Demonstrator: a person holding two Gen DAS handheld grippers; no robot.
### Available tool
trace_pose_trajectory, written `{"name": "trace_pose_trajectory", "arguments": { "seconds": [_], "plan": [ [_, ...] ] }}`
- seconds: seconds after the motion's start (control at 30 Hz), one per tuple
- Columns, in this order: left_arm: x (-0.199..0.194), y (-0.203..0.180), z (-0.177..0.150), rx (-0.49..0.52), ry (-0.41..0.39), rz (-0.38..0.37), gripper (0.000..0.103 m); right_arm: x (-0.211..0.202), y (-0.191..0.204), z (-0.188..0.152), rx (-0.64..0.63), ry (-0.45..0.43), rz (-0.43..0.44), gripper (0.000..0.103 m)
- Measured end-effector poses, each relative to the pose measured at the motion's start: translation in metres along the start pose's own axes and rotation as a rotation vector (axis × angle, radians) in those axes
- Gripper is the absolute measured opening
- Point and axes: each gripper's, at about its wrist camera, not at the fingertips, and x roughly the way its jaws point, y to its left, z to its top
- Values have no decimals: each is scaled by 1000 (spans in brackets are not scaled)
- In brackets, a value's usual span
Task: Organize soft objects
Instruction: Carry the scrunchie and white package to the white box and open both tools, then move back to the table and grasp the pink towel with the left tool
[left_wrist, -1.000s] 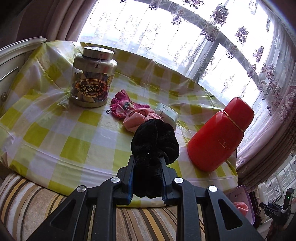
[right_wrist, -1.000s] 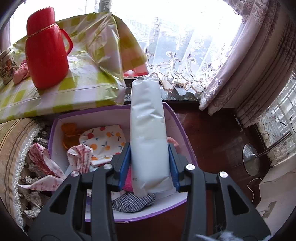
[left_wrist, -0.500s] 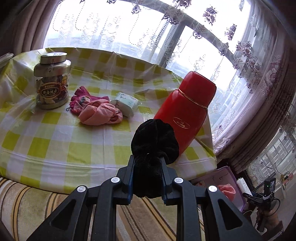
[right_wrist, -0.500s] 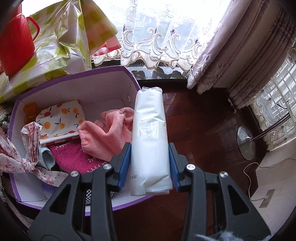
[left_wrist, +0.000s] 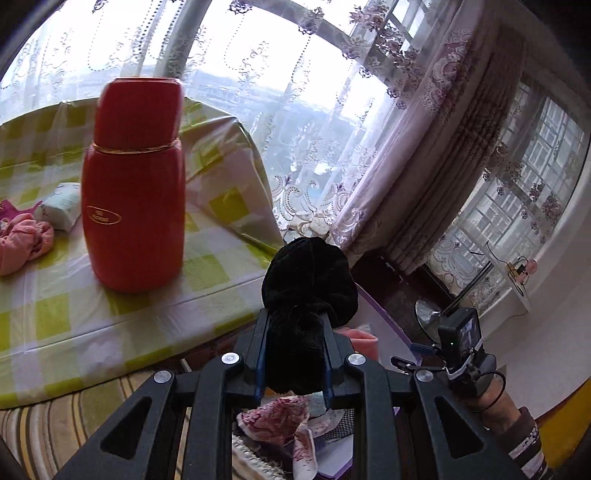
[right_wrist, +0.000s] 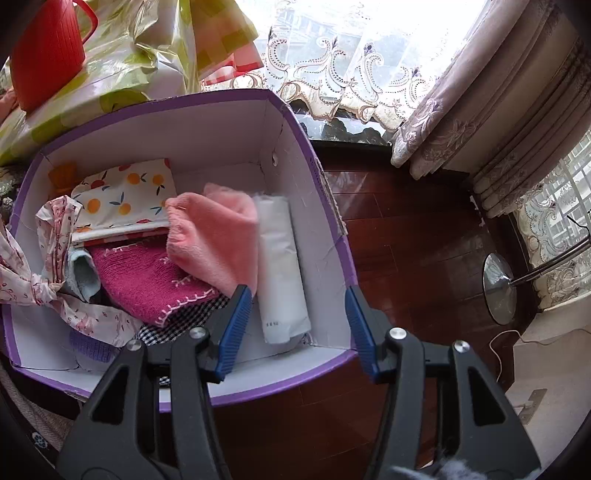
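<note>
My left gripper (left_wrist: 295, 325) is shut on a black fluffy cloth (left_wrist: 308, 284) and holds it in the air past the table's right edge, above the purple box (left_wrist: 384, 325). My right gripper (right_wrist: 297, 295) is open and empty above the purple box (right_wrist: 328, 206). A white plastic pack (right_wrist: 280, 266) lies inside the box along its right wall, beside a pink towel (right_wrist: 218, 240), a magenta knit (right_wrist: 147, 280) and a fruit-print cloth (right_wrist: 125, 195). A pink cloth (left_wrist: 22, 240) and a small white pack (left_wrist: 61, 206) lie on the table.
A red thermos (left_wrist: 135, 184) stands on the yellow-checked table (left_wrist: 207, 266); it also shows in the right wrist view (right_wrist: 48, 51). The box stands on a dark wood floor (right_wrist: 413, 243). A lamp base (right_wrist: 498, 288) and curtains (right_wrist: 480, 122) are at the right. A striped seat (left_wrist: 44, 432) is below the table.
My right gripper has opened and let the white pack drop into the box. My left gripper has swung right with the black cloth, from over the table towards the box.
</note>
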Motion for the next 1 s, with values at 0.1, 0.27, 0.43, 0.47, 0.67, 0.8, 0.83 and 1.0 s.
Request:
{"name": "trace_pose_trajectory", "arguments": {
  "seconds": [0.1,0.27,0.43,0.47,0.67,0.8,0.83,1.0],
  "plan": [
    [24,-26,3,31,50,-49,24,-15,-1,-2,23,-32,-56,71],
    [61,-56,4,74,146,-114,46,-43,-3,-1,85,-77,-82,73],
    [62,-52,2,58,154,-106,51,-68,4,3,102,-118,-109,77],
    [59,-48,4,54,151,-97,51,-71,5,5,100,-121,-111,77],
    [38,-13,13,8,119,-61,52,-90,23,16,128,-147,-79,77],
    [8,32,9,-39,76,-8,52,-113,63,24,67,-184,79,77],
    [-1,48,6,-57,63,16,53,-118,78,27,28,-192,106,77],
    [-45,137,-8,-188,25,160,57,-131,159,44,-115,-215,206,77]
  ]
}}
